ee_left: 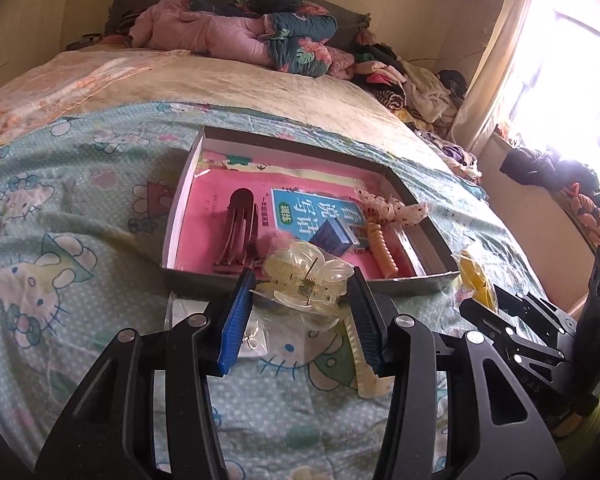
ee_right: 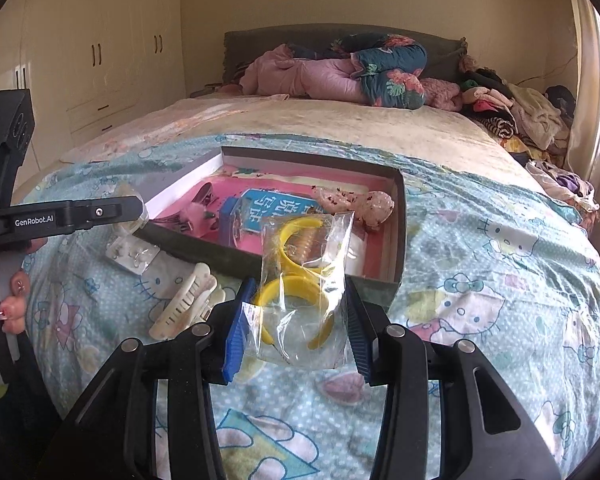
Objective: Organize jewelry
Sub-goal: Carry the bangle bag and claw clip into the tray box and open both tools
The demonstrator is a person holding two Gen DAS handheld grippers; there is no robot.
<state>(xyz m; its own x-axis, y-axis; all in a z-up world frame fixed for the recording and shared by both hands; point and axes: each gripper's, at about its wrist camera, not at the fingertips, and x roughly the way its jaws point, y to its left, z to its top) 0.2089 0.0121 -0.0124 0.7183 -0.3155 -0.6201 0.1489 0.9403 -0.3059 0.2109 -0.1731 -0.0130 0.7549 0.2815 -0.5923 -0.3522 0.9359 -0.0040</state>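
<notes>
Now, what we see, measured from the box:

Left tool: our left tool (ee_left: pixel 302 294) is narrowed onto a clear yellowish claw clip (ee_left: pixel 306 280); both blue pads (ee_left: pixel 236 320) touch its sides, so we read it as held, lifted clear of the bedspread (ee_left: pixel 60 240).

Right tool: our right tool (ee_right: pixel 300 312) grips a clear plastic bag (ee_right: pixel 306 292) holding a yellow bangle (ee_right: pixel 296 280); the pads pinch the bag's side edges and it stands upright between them.

Landmark: the box (ee_left: pixel 180 208), a shallow open tray lined in pink, lies on the bed just beyond both tools.

Clip against box: the clip hangs at the box's near wall, over its near left part, its long axis across the tool, roughly along that wall.

Bag against box: the bag hangs over the near wall towards the box's right corner, long axis upright.

Already inside the box: a dark red hair clip (ee_left: pixel 240 232), a small blue box (ee_left: pixel 334 236), an orange comb-like piece (ee_left: pixel 382 248) and a spotted bow (ee_left: pixel 392 208).

Outside, on our side of the box: a cream claw clip (ee_right: pixel 184 304) and a small earring card (ee_right: pixel 134 254) lie on the bedspread.

Deciding relation: the box lies straight ahead and slightly below each load; we judge both need only a short forward carry over the near wall.

Nearer hand: we cannot tell; both loads overlap the wall.

Risk: we judge the slack bag may catch the wall.
</notes>
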